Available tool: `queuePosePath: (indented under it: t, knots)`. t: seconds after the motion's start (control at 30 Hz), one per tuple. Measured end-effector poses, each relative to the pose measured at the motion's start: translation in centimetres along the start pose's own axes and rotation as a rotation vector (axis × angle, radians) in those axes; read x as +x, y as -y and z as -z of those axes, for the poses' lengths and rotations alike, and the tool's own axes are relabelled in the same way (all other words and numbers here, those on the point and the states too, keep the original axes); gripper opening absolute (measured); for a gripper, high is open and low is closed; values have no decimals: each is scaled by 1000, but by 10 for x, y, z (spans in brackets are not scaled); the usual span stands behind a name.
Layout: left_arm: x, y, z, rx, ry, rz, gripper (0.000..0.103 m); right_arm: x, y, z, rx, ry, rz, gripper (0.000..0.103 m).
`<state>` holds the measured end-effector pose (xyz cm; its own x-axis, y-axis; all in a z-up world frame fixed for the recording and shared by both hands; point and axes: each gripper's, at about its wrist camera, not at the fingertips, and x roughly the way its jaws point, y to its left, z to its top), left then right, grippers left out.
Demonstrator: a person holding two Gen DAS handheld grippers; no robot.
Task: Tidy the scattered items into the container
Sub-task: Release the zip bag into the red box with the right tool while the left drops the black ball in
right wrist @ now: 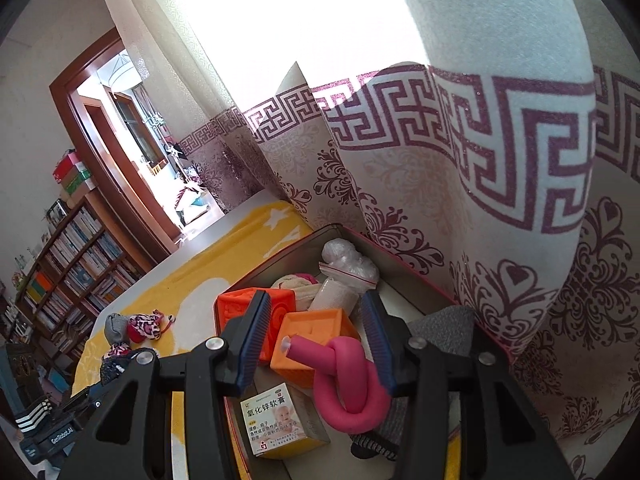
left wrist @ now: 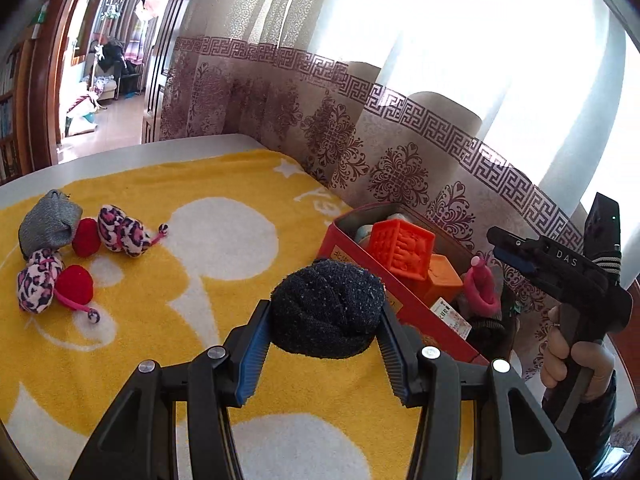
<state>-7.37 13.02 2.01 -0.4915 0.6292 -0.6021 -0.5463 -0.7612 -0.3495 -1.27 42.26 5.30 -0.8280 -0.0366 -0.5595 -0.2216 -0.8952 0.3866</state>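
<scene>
Over on the left of the yellow towel point(left wrist: 168, 344), a grey pouch point(left wrist: 48, 222), two leopard-print toys point(left wrist: 120, 230) and two red balls point(left wrist: 74, 284) are lying about loose. The left gripper point(left wrist: 324, 344) has its pads squeezed on a rolled black sock point(left wrist: 328, 308), held above the towel just beside the red tin point(left wrist: 424, 316). The tin holds orange blocks point(right wrist: 312, 344) and a medicine box point(right wrist: 276, 420). The right gripper point(right wrist: 316, 344) hangs over the tin, jaws partly apart around a knotted pink tube point(right wrist: 348, 384); can't tell if they're actually pinching it.
</scene>
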Motion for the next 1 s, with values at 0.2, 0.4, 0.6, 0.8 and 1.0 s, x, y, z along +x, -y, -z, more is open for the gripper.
queuePosePath:
  t: [0.2,0.4,0.6,0.8,1.0]
  knots:
    - [21,64,-5,113,-34,87,53,-7,9,-1,42,23,-15,51]
    - [35,107,-13,186,-49,148,53,-15,22,-6,85,47,-22,51]
    - [60,140,-9,244,-99,206,53,-20,31,-9,114,70,-13,51]
    - [74,150,-3,251,-126,239,76,-22,35,-10,124,75,-14,51]
    - [68,133,-5,204,-112,233,76,-20,28,-8,107,66,-22,51]
